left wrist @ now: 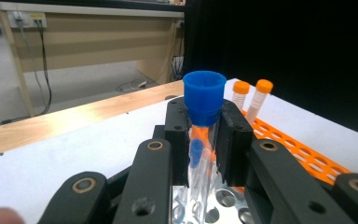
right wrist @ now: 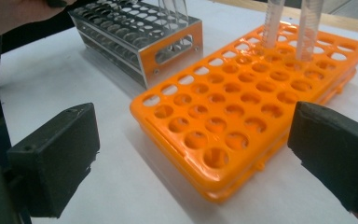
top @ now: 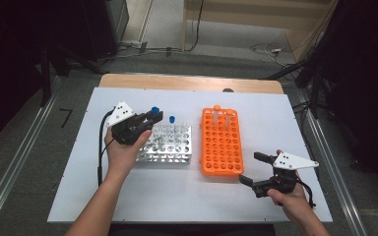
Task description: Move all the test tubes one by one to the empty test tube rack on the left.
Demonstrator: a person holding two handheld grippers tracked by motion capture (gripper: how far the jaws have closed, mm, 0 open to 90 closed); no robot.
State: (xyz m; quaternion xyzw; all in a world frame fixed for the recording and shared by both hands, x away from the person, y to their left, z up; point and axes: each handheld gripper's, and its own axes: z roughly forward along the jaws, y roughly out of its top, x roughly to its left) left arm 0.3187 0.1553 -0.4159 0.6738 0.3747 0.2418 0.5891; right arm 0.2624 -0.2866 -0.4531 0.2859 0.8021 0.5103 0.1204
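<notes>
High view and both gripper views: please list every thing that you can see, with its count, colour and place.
Table: one, white top with a wooden far edge.
Orange rack: one, orange, right of middle.
Metal rack: one, silver, left of the orange rack.
Orange-capped tubes: two, clear, upright at the far end of the orange rack.
Blue-capped tube: one, clear, held in the left gripper above the metal rack.
Second blue-capped tube: one, upright at the metal rack's far side.
Left gripper: one, black, shut on the tube.
Right gripper: one, black, jaws open, near the orange rack's near right corner.
</notes>
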